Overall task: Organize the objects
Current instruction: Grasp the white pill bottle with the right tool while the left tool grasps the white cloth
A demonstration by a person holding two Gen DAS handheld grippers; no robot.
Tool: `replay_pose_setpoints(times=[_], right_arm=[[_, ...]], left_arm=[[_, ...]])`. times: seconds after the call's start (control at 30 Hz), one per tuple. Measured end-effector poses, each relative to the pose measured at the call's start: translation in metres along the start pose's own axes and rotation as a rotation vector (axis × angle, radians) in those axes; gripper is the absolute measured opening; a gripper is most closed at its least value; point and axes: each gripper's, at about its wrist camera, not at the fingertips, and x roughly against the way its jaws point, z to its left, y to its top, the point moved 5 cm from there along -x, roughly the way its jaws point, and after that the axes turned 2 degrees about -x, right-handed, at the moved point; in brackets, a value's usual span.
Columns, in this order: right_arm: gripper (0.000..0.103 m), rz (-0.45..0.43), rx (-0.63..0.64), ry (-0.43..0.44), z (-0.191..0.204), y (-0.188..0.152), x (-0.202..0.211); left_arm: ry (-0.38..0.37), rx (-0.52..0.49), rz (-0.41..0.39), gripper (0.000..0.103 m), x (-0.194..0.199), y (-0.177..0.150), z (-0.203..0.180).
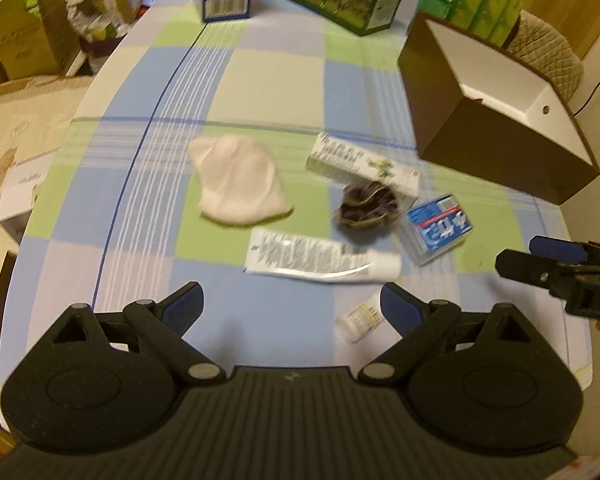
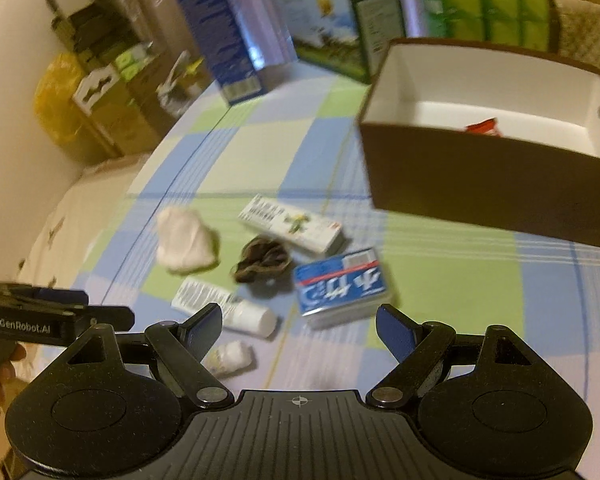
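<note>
**Both grippers held open above small items on a checked tabletop**

I am looking down along two handheld grippers at a tabletop [image 1: 260, 80] covered in a blue, green and white checked cloth. My left gripper [image 1: 292, 304] has its jaws spread wide and holds nothing. My right gripper [image 2: 298, 330] is the same, jaws wide apart and empty. Each gripper also shows at the edge of the other's view.

The things to organize lie in a loose cluster in the middle of the tabletop. A crumpled white cloth [image 1: 238, 180] sits furthest to the left. To its right is a long white carton with green print [image 1: 360, 164], and touching that carton's near side is a dark, bunched hair scrunchie [image 1: 366, 208]. Just right of the scrunchie is a small blue and white box [image 1: 438, 228]. Nearer to me lies a white tube [image 1: 320, 258] on its side, and nearer still a small white bottle [image 1: 360, 320], just beside the right jaw of my left gripper.

A brown box with a white interior [image 2: 480, 184] stands open at the right, apart from the cluster. Something red [image 2: 484, 128] lies inside it, too hidden to identify.

Taller cartons stand along the far edge, blurred.
</note>
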Motion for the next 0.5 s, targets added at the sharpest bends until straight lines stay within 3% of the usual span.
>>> replay_pose_setpoints(times=[0.5], right_arm=[[0.079,0.103,0.189,0.054,0.062,-0.038,-0.058]], left_arm=[[0.025,0.039,0.067,0.093,-0.017,-0.027,0.038]])
